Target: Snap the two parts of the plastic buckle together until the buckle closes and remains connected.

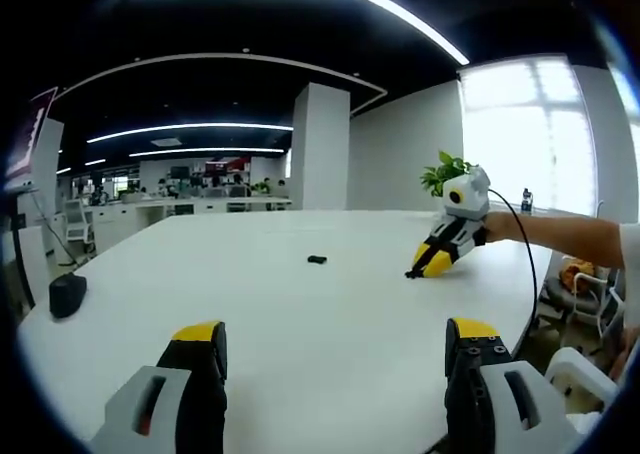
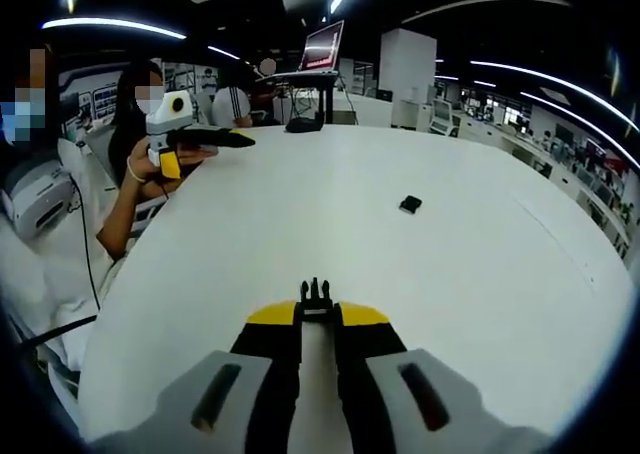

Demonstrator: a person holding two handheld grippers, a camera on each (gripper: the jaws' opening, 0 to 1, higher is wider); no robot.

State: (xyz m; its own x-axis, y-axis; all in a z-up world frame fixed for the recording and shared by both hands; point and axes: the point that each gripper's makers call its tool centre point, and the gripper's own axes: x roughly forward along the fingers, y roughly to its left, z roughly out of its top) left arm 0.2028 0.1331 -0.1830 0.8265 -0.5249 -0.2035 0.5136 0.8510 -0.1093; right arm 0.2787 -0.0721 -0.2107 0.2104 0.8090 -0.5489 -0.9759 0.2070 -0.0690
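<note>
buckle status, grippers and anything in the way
Left gripper open, holding nothing. Right gripper shut on pronged buckle half, low over white table. Other buckle half loose mid-table, apart. Path between them clear.

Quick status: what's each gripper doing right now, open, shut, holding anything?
Left gripper: open, holding nothing.
Right gripper: shut on the pronged buckle part; other buckle part lies on the table.

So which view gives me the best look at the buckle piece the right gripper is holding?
The right gripper view: the pronged buckle piece sits close up, pinched between the right gripper tips. In the left gripper view that gripper is far across the table, and the piece at its tip is too small to tell.
</note>
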